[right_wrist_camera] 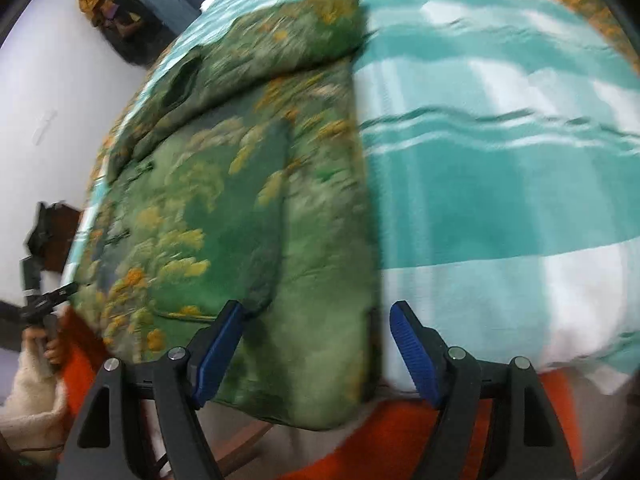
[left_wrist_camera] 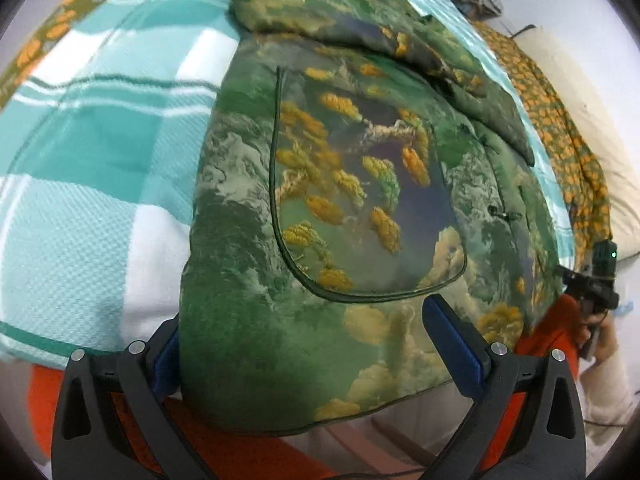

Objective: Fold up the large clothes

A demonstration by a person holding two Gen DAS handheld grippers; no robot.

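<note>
Left claw first, jaws spread wide, blue pads either side of the jacket's near hem; the left pad sits half hidden behind the cloth edge, the right pad lies over the fabric, and nothing is pinched. Right claw likewise spread, its left pad over the jacket's near corner, its right pad over the blanket just beside the jacket's edge, gripping nothing. Both claws point steeply down at the bed.

No brand, label or readable writing anywhere on show.

Beyond the pads, the jacket, a padded green piece with orange and yellow embroidery and a piped pocket, lies flat on the teal-and-white checked blanket, its near hem hanging over the bed's edge above something orange. One sleeve is folded across the far end of the jacket.

Out at the side of each view, the other claw's handle shows in a hand: the right hand with a pale sleeve, the left hand gripping its handle upright.

Farther off, an orange-patterned cloth runs along the bed's far edge, with a white wall behind.
</note>
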